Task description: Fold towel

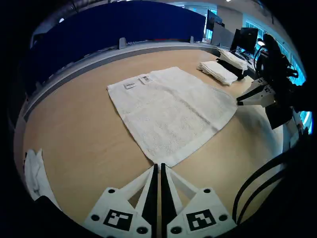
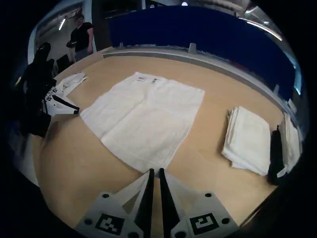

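Left gripper view, reading left to right: a white terry towel (image 1: pixel 170 107) lies spread flat on the pale wooden table (image 1: pixel 75 131), labels at its far edge, apparently laid out so the near edge can be folded away. The left gripper (image 1: pixel 159 166) meets one near corner, fingers drawn to a thin slit. The right gripper (image 2: pixel 155 171) does likewise at the other. Whether either pinches the hem, I cannot tell. Rightmost, a stack of folded white towels (image 2: pixel 247 137) sits aside, likely the finished pile.

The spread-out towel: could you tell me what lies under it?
The towel lies flat on the wooden table, whose wood shows around its edges. What is directly beneath is covered.
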